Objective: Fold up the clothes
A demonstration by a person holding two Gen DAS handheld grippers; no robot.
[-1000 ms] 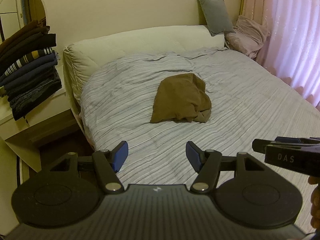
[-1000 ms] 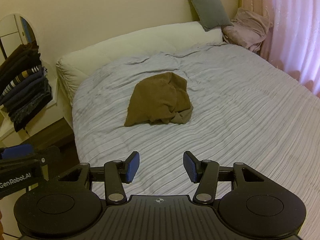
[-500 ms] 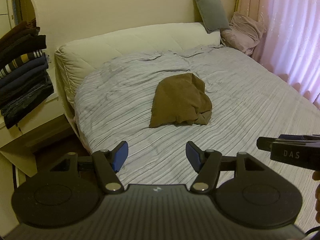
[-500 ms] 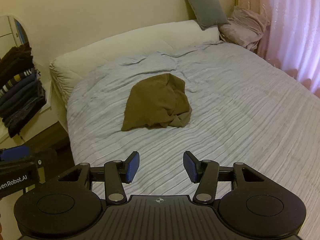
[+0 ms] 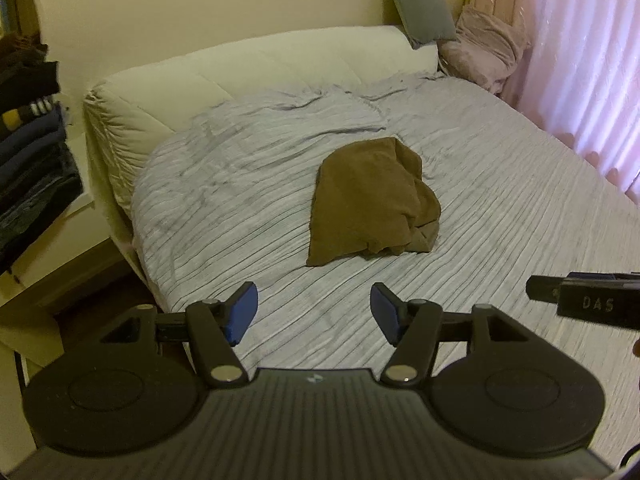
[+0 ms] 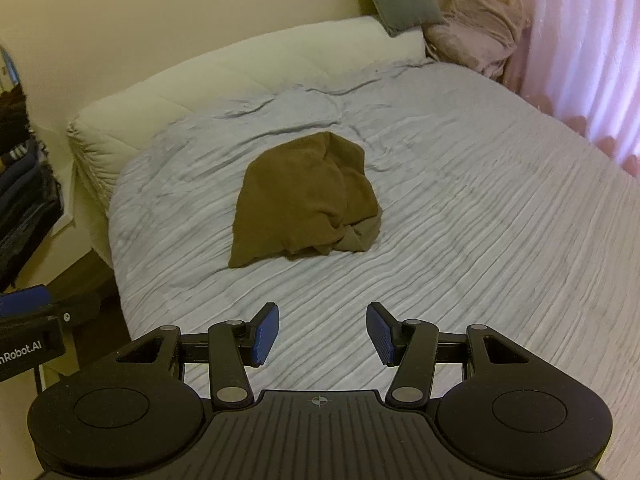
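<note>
A crumpled brown garment (image 5: 372, 204) (image 6: 304, 204) lies in a heap near the middle of the bed (image 5: 520, 208) (image 6: 480, 220), on the grey striped cover. My left gripper (image 5: 314, 312) hovers open over the bed's near edge, well short of the garment, with nothing between its blue pads. My right gripper (image 6: 323, 334) is likewise open and empty, above the cover in front of the heap. The right tool's body (image 5: 584, 300) shows at the right edge of the left wrist view. The left tool's body (image 6: 28, 332) shows at the left edge of the right wrist view.
A stack of folded dark clothes (image 5: 28, 152) (image 6: 20, 192) sits on a pale side table (image 5: 48, 248) left of the bed. A cream headboard (image 5: 260, 68), a grey cushion (image 5: 420, 4) and a pink bundle (image 5: 488, 48) are at the far end. Pink curtains (image 5: 580, 60) hang on the right.
Both grippers have moved forward and to the right toward the bed; the garment looks larger and the clothes stack has slid to the left edge. Both stay open.
</note>
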